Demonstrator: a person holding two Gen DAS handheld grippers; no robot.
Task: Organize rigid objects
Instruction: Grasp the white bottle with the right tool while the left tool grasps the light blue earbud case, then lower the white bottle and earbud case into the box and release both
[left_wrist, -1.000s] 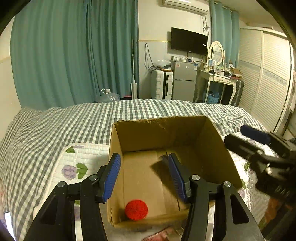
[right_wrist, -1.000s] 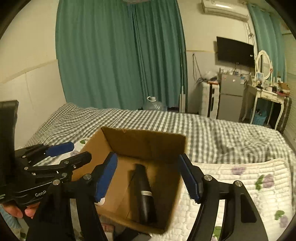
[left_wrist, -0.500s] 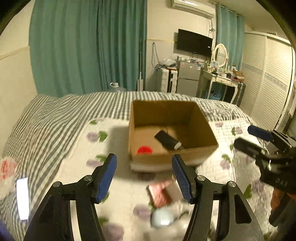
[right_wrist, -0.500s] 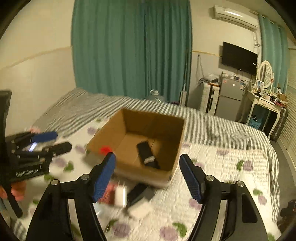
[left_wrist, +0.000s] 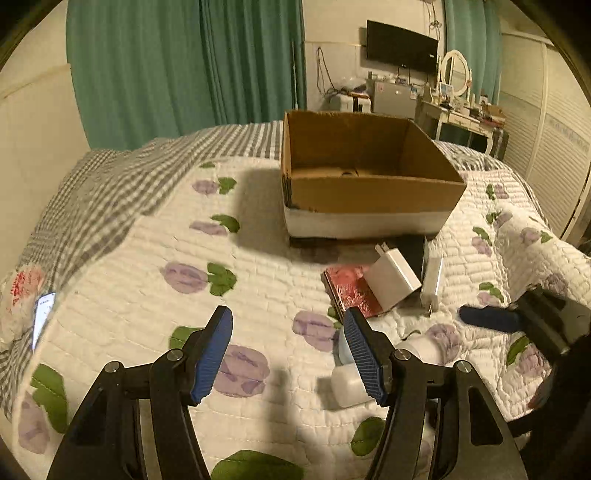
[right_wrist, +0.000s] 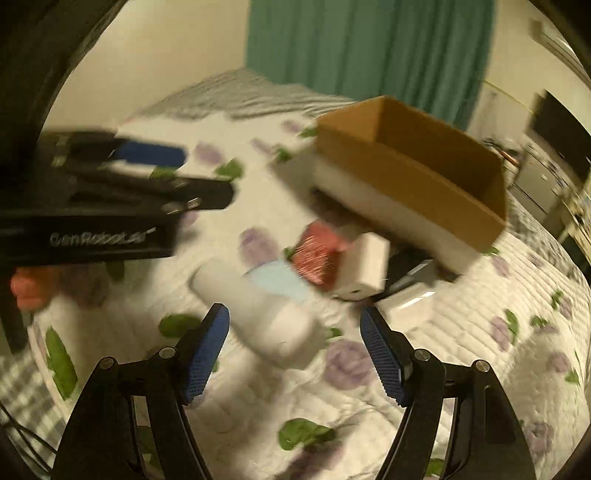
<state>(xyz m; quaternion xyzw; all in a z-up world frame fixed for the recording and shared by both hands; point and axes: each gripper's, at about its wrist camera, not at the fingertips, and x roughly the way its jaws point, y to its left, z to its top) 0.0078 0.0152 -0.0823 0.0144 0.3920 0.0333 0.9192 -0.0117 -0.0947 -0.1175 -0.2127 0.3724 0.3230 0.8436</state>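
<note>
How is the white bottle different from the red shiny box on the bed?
The white bottle is round and plain; the red shiny box is flat, with corners and glitter. The bottle lies alone between the right gripper's open fingers; the box is tucked partly under a white charger block. Both lie on the flowered quilt, outside the cardboard box.

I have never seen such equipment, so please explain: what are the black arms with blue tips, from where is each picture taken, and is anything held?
They are hand-held grippers, one in each of a person's hands, each with a camera looking along its fingers. One picture looks past the left gripper, the other, blurred, past the right gripper. Both are open and hold nothing. On the flowered quilt stands a cardboard box. Before it lie a red packet, a white box and a white bottle.
</note>
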